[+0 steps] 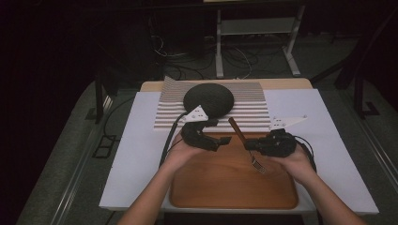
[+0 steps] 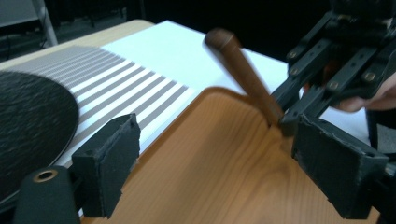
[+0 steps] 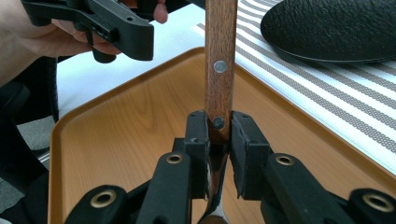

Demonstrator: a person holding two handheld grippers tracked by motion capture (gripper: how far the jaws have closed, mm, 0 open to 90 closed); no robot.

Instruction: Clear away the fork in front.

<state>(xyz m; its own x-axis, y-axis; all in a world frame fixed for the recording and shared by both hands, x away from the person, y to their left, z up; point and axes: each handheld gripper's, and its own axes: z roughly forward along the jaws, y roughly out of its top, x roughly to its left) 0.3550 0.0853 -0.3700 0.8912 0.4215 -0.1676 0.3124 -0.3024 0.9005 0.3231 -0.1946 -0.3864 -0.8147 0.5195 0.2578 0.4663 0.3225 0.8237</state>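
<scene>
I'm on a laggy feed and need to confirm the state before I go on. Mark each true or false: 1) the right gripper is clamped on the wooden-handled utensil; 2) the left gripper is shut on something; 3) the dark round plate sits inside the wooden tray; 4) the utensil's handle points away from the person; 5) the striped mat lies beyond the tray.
1) True: the right gripper is shut on the wooden-handled utensil, near where handle meets metal.
2) False: the left gripper is open, with nothing between its jaws.
3) False: the dark round plate rests on the striped mat, not in the wooden tray.
4) True: the handle angles up and away toward the mat.
5) True.
</scene>
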